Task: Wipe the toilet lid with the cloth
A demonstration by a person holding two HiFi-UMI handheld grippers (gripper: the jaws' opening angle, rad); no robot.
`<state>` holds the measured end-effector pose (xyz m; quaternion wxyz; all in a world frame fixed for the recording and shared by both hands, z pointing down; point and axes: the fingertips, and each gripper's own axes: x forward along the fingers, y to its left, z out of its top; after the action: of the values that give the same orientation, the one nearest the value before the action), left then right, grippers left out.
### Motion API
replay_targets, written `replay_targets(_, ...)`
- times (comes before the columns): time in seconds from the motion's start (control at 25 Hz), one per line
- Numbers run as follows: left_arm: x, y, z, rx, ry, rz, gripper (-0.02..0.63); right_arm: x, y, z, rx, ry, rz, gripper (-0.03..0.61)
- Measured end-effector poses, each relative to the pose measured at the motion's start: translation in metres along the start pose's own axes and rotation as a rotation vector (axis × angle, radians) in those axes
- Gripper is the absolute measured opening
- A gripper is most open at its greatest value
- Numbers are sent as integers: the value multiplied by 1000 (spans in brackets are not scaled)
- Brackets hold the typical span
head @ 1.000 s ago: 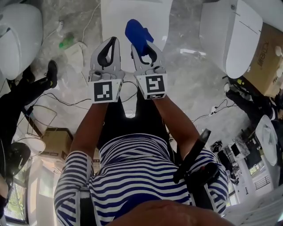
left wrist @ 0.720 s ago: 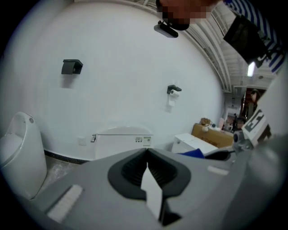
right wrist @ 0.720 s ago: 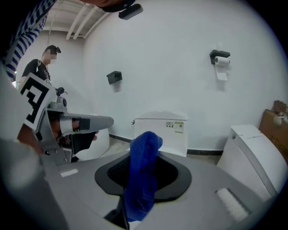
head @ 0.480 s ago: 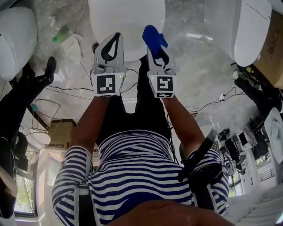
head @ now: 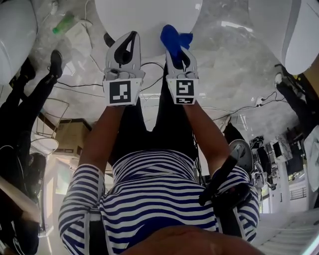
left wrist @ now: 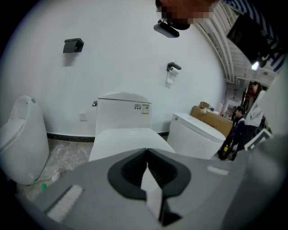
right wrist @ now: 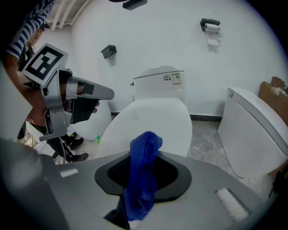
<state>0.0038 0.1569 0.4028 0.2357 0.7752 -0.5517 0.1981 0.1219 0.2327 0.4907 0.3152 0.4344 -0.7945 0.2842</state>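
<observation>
Now the toilet lid [head: 145, 15] looms closer than a moment ago: right gripper [head: 178, 50] pinching the blue cloth [head: 172, 35], left gripper [head: 130, 38] pressed together on nothing, so wiping looks imminent.

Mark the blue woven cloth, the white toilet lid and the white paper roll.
blue woven cloth [right wrist: 143, 175], right gripper view, middle fold
white toilet lid [right wrist: 153, 121], right gripper view, top surface
white paper roll [right wrist: 212, 30], right gripper view, front

From the head we look steeply down over the shirt [head: 159, 199] onto left gripper [head: 132, 37] and right gripper [head: 177, 50], lid [head: 144, 15] just beyond. Each gripper camera looks level along its jaws, close; both share lid and tank [left wrist: 122, 112].
</observation>
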Motion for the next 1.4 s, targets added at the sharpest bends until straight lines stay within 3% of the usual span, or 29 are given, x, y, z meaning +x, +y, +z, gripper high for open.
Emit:
replay_targets(0.48,2,18,-27,-16,18,15,2,27,22,-38,-3,60,33,115)
replay_targets(1.4,-33,119,-17,-42,1,89,2,91,155,-8,-52,62,199,115)
